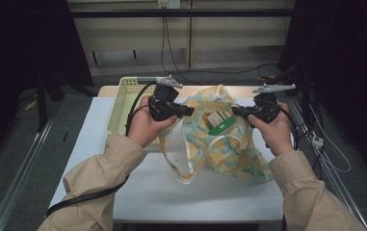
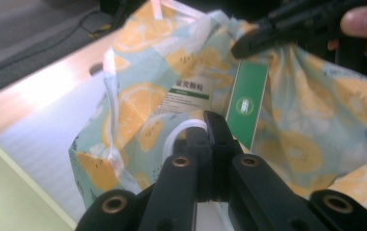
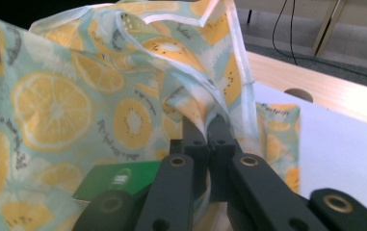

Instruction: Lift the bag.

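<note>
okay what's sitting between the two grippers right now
In the high view, the open mouth of the fruit-print bag spans between the left gripper and right gripper, with a green-and-white box showing inside.

We're pretty sure this is a lab or test room, not anyone's home — the white bench (image 1: 171, 192) sits inside a dark metal frame (image 1: 181, 13), loose black cables (image 1: 171, 53) hang down the plain panelled wall (image 1: 133, 38) from a socket, more wiring (image 1: 323, 144) trails over the grey floor (image 1: 7, 159), and aluminium rails (image 1: 19, 178) run alongside — all very rig-like.
</note>
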Motion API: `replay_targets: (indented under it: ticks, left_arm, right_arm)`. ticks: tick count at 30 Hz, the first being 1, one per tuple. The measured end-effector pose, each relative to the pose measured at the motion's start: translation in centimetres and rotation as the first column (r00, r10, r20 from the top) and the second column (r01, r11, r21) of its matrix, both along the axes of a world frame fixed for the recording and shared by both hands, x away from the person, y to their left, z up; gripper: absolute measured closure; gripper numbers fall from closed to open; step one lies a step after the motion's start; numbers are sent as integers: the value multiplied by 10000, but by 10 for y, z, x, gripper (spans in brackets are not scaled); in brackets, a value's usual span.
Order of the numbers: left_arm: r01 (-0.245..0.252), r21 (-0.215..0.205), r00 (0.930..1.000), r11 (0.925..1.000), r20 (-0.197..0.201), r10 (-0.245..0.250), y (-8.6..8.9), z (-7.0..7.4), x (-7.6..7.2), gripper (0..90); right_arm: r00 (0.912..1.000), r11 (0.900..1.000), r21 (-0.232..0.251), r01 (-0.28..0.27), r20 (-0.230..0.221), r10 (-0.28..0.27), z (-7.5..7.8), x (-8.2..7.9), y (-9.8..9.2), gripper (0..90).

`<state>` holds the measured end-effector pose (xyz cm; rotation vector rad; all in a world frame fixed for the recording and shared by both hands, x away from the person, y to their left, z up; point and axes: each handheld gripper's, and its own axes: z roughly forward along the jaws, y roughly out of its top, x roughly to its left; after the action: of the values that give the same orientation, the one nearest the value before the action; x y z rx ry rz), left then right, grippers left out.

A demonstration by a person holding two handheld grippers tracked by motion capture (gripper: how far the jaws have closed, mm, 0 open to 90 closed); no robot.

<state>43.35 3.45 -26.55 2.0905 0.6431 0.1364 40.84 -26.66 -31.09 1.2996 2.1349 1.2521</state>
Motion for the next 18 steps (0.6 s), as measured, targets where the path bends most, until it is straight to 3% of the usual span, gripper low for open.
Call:
replay_targets:
  ticks: [11,18]
  left_arm:
    - [-257,-572,9994,9980,221,270,-2,39,19,900]
    - [-328,-863,9976,9957,578,379,-3,59,25,900]
  right_arm:
    - [9988,9989,440,169,447,-189,28,5,0,895]
    - [9969,9961,818,345,674,-400,40,6,-7,895]
